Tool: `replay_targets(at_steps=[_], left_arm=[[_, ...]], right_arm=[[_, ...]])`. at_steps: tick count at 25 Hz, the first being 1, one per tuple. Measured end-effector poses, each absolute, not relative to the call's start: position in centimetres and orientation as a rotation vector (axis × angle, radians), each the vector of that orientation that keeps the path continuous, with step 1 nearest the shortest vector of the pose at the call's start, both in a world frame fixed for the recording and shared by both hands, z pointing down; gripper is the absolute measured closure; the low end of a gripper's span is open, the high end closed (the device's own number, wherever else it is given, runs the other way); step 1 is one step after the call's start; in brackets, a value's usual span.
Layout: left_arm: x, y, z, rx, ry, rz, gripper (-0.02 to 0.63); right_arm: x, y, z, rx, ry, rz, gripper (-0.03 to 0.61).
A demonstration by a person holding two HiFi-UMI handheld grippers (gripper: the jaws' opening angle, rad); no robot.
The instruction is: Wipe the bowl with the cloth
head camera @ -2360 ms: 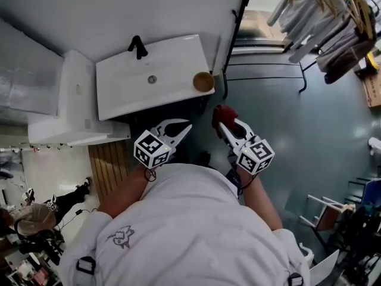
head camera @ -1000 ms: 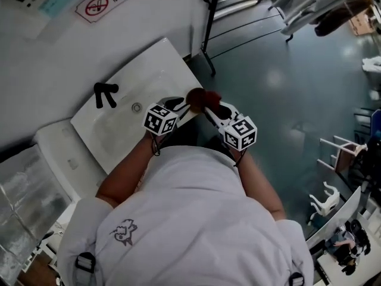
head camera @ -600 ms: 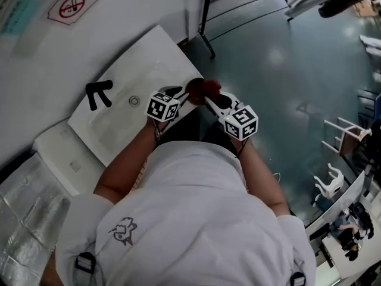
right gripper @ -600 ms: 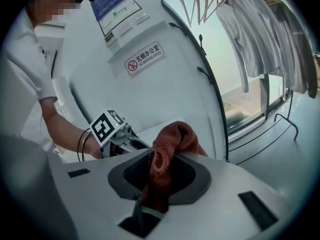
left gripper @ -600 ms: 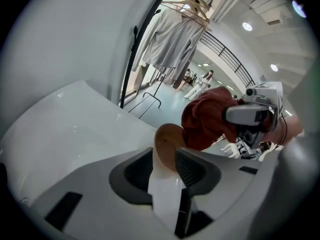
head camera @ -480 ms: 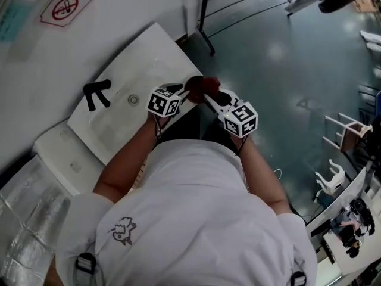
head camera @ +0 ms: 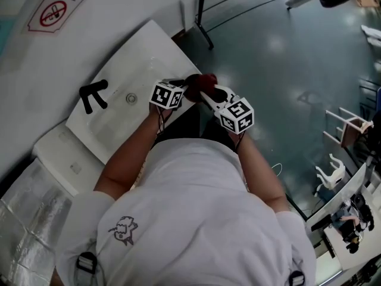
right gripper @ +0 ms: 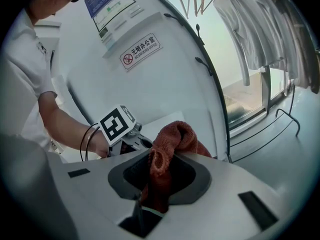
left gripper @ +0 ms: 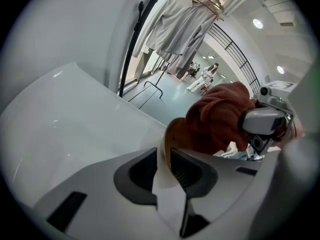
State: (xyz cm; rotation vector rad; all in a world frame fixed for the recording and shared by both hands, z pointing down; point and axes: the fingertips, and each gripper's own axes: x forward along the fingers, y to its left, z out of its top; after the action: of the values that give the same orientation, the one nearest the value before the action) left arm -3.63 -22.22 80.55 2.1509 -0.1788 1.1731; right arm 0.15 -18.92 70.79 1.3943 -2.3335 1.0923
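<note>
The glossy grey-green floor (head camera: 280, 58) is reflecting ceiling lights on the right. The smooth white wall (head camera: 119, 5) is carrying a rectangular sign (head camera: 56, 8) that is showing a red crossed-circle no-smoking symbol, Chinese characters and an English line beginning "NO SMOKING".

The white rectangular sink (head camera: 149, 46), smooth and glazed, is lying at a slant below the sign, with a black faucet (head camera: 94, 94) at its far-left side.

The right gripper (head camera: 205, 91), a light grey plastic body, is clamping its jaws on the cloth (right gripper: 172, 136), a rust-red, coarsely looped fabric that is bunching above the pads and hanging between them.

The left gripper (left gripper: 165, 156) is closing its jaws on the bowl (left gripper: 172, 134). The bowl's thin wall, brown inside and pale outside, is standing in the gap with a dark ribbed pad touching each face.

The bowl is hanging over the sink's near-right corner, and the cloth is pressing into its open side.
</note>
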Motion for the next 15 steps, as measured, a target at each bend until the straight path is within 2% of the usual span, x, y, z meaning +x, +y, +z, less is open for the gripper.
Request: replay_targets(at_steps=[5, 15], left_arm=[[-3.1, -23.0, 80.6, 2.146, -0.215, 1.164, 0.574], [-2.7, -25.6, 75.1, 2.227, -0.370, 1.066, 0.588]], right_arm=[[0.0, -19.1, 71.3, 1.361, -2.297, 1.067, 0.489], [0.0, -21.4, 67.6, 1.384, -2.271, 0.821, 0.488]])
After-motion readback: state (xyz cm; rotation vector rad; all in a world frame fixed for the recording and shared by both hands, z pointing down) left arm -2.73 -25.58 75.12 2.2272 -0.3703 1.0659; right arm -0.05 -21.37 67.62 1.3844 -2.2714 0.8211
